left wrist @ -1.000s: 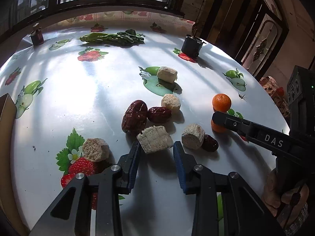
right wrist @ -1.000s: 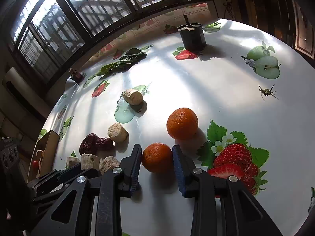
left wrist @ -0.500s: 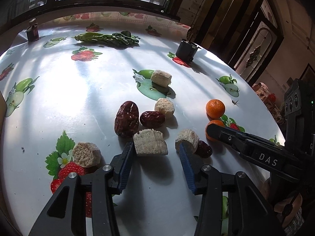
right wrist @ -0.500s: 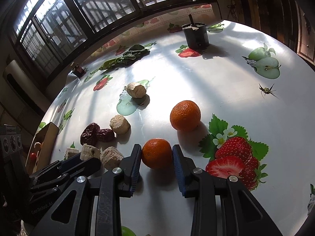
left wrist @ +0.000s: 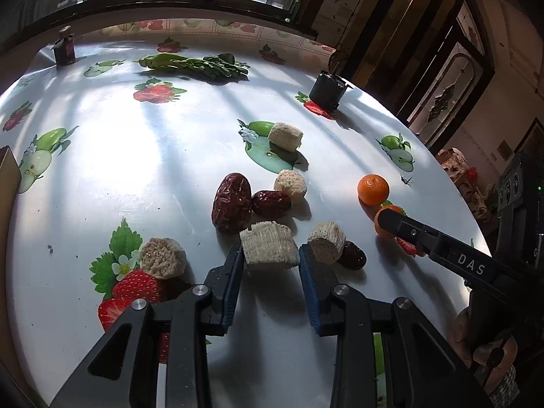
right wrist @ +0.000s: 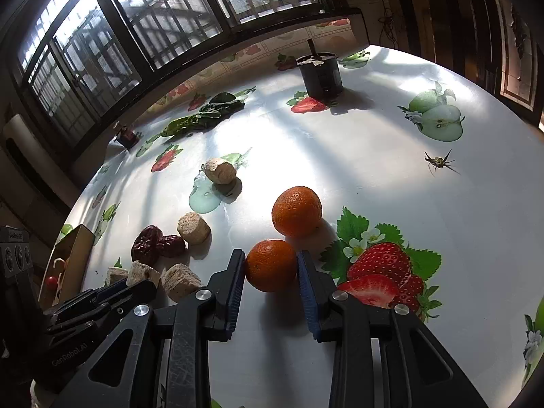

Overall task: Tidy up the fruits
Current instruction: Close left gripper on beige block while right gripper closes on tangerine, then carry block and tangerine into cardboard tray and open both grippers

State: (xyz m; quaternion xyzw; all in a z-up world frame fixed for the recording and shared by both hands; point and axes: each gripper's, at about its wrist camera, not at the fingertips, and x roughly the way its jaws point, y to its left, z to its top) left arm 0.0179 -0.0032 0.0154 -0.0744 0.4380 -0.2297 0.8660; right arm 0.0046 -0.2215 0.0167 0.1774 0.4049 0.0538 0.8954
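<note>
My left gripper (left wrist: 271, 258) is shut on a pale fibrous chunk (left wrist: 268, 244) that rests on the table. Beside it lie another chunk (left wrist: 326, 242), a small dark date (left wrist: 353, 255), a large red date (left wrist: 232, 202), a smaller red date (left wrist: 271, 203) and more chunks (left wrist: 162, 261). My right gripper (right wrist: 271, 265) is shut on an orange tangerine (right wrist: 271, 265). A second tangerine (right wrist: 296, 210) sits just beyond it. The right gripper's finger also shows in the left wrist view (left wrist: 408, 229).
The round table (left wrist: 136, 156) has a fruit-print cloth. Leafy greens (left wrist: 197, 64), a black pot (right wrist: 321, 74) and a small dark jar (left wrist: 64, 49) stand at the far side. A cardboard box (right wrist: 73, 261) sits at the left edge.
Both grippers have narrowed: the left jaws now touch the fibrous chunk, the right jaws now touch the near tangerine. Both views have shifted slightly forward.
</note>
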